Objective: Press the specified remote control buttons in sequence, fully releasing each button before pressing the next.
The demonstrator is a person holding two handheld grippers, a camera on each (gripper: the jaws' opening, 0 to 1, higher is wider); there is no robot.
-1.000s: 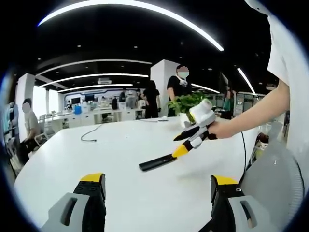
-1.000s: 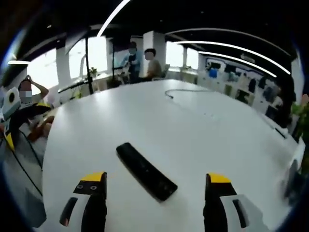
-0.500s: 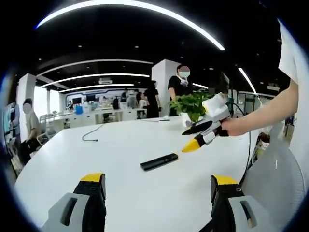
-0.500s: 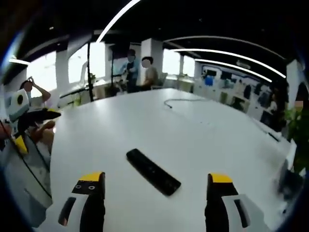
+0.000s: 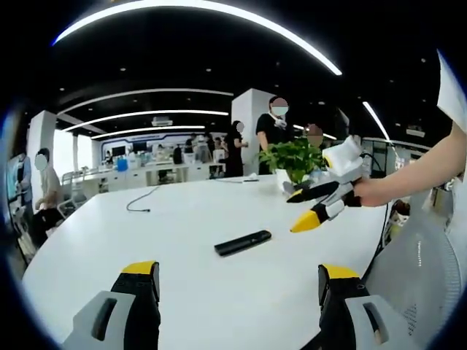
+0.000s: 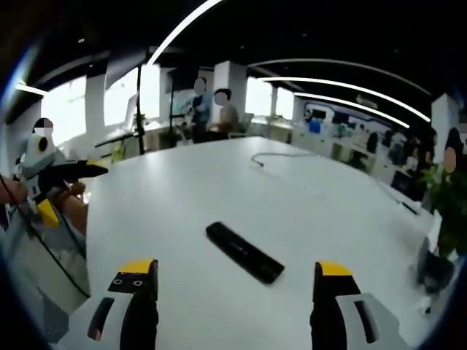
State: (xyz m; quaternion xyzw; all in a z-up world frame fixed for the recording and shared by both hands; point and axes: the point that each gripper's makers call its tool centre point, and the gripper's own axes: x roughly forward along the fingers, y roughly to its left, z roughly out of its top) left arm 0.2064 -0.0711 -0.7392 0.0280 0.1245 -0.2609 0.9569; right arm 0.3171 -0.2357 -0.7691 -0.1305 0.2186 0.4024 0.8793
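A black remote control (image 5: pixel 243 243) lies flat on the white table (image 5: pixel 168 219), untouched. In the left gripper view my left gripper (image 5: pixel 238 292) stands open, short of the remote. My right gripper (image 5: pixel 298 212), held by a hand, hovers open above and to the right of the remote, clear of it. In the right gripper view the remote (image 6: pixel 244 252) lies ahead of my open right gripper (image 6: pixel 235 292), slanting between its jaws. The left gripper (image 6: pixel 73 191) shows at the left edge, open and off the table (image 6: pixel 219 182).
A potted plant (image 5: pixel 292 157) stands at the table's far side, also seen as the plant (image 6: pixel 449 211). A dark cable (image 5: pixel 142 200) lies further back on the table. A grey chair (image 5: pixel 419 270) is beside the table edge. Several people stand and sit in the office behind.
My right gripper has pulled up and away from the remote's end, which its yellow tip was at a second ago. The remote has stayed in place.
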